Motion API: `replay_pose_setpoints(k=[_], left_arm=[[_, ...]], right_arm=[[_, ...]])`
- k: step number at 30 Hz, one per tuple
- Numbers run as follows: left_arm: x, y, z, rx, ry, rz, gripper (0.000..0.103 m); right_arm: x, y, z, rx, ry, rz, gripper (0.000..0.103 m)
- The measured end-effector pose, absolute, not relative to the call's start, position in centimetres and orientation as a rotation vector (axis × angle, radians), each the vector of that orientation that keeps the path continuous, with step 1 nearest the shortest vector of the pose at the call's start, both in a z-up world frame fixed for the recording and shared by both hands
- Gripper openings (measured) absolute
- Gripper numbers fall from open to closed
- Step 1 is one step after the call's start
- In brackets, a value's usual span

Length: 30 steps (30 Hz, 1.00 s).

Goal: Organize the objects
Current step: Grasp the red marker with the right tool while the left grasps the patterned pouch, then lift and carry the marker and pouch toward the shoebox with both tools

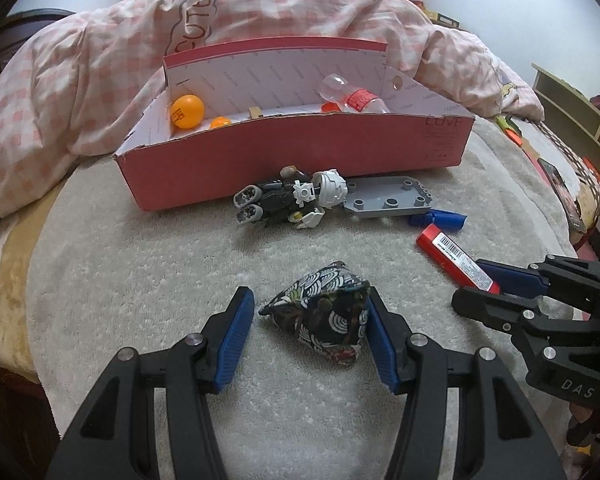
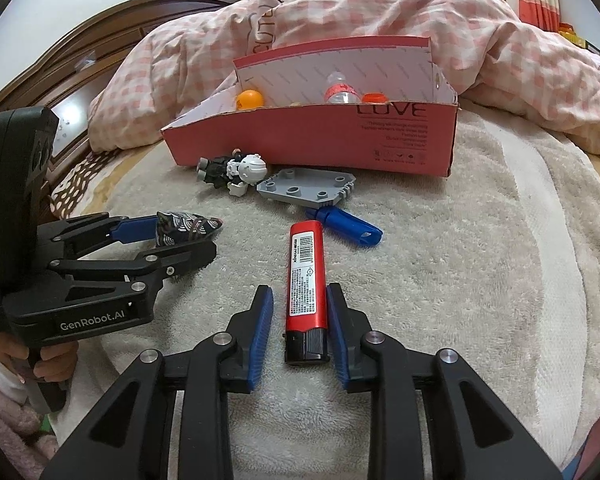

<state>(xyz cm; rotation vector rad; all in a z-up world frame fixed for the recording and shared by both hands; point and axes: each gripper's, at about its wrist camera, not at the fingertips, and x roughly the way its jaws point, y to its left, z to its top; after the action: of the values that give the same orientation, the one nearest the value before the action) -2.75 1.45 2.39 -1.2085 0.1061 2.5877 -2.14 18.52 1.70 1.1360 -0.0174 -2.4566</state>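
Observation:
A patterned fabric pouch (image 1: 324, 312) lies on the beige towel between the open fingers of my left gripper (image 1: 310, 320); the right pad touches it, the left pad stands apart. It also shows in the right wrist view (image 2: 188, 227). A red and black cylinder (image 2: 306, 288) lies between the open fingers of my right gripper (image 2: 300, 320), apart from the left pad and close to the right pad. It also shows in the left wrist view (image 1: 456, 258). A pink box (image 1: 300, 160) behind holds orange balls (image 1: 187, 111) and a plastic bottle (image 1: 354, 98).
A grey and white toy robot (image 1: 288, 200), a grey plate piece (image 1: 388, 198) and a blue plastic piece (image 1: 440, 218) lie in front of the box. A pink checked quilt (image 1: 100, 60) is heaped behind. The bed edge is at right, with a shelf (image 1: 572, 108) beyond.

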Motion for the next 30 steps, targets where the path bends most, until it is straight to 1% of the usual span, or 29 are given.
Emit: replay_pose_setpoints(k=[4,6,8,11,14,16,20,30], left_arm=[[-2.7,1.5,2.4,-1.205,0.12,2.597,0.051],[-2.6,1.5,2.5,-1.199,0.123,2.599,0.046],[-2.5,1.5,2.6,-1.194,0.124,2.601,0.044],[-2.4,1.5,2.7,-1.189,0.123,2.599,0.043],[-2.2,1.4,3.0,-1.177,0.124,2.603,0.042],[-2.0,1.4,3.4,-1.163,0.118,2.604,0.041],[-1.8,1.2,4.2,-1.134,0.103,2.617,0.041],[-1.6,-0.3,6.1,-1.082,0.048,2.662,0.041]], right_arm=[[-1.9,18.2,1.6,1.117,0.024,-2.471,0.028],[-1.8,17.9,1.6,1.112,0.056,-2.483,0.028],[-1.7,17.7,1.6,1.109,0.072,-2.492,0.028],[-1.6,17.7,1.6,1.105,0.08,-2.493,0.028],[-1.4,17.6,1.6,1.097,0.114,-2.501,0.024],[-1.5,17.9,1.7,1.1,0.086,-2.504,0.021],[-1.4,18.8,1.9,1.104,-0.018,-2.479,0.021],[-0.7,18.6,3.5,1.01,-0.066,-2.453,0.021]])
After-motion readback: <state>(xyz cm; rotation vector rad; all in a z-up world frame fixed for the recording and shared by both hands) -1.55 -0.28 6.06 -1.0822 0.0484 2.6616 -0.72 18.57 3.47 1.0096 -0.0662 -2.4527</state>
